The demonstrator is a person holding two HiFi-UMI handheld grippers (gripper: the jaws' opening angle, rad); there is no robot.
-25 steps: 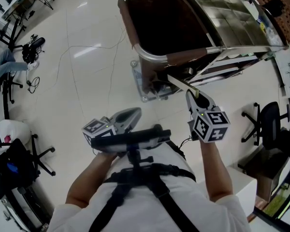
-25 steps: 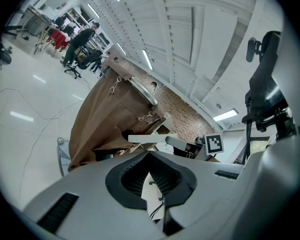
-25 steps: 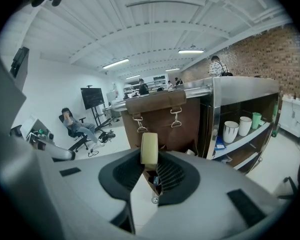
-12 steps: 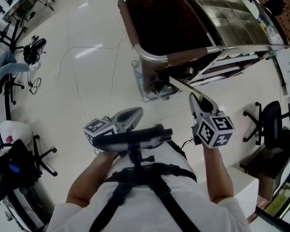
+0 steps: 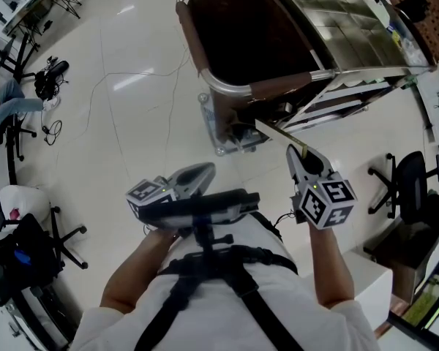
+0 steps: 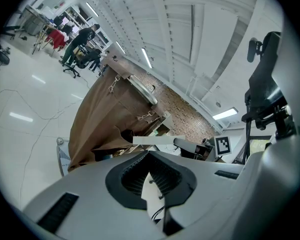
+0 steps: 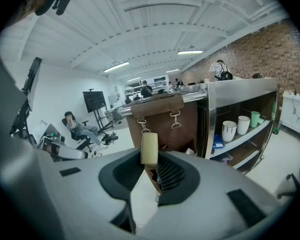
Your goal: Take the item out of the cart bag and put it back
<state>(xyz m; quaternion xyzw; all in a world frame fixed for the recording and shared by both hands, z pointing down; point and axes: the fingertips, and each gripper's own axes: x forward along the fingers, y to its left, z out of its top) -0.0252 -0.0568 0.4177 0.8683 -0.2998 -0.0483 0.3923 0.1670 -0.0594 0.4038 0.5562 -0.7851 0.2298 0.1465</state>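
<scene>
A large, open lab-style workroom. The glossy white floor [image 5: 139, 145] has loose cables [image 5: 53, 126] trailing across it, under a white ribbed ceiling [image 7: 155, 19] with strip lights [image 7: 190, 52]. There is one brick wall [image 7: 275, 49], wheeled office chairs [image 5: 406, 189], a dark screen on a stand [image 7: 94, 101] and a steel shelving unit [image 7: 240, 91] holding mugs [image 7: 229, 130]. A person [image 7: 75, 126] sits in the background.
</scene>
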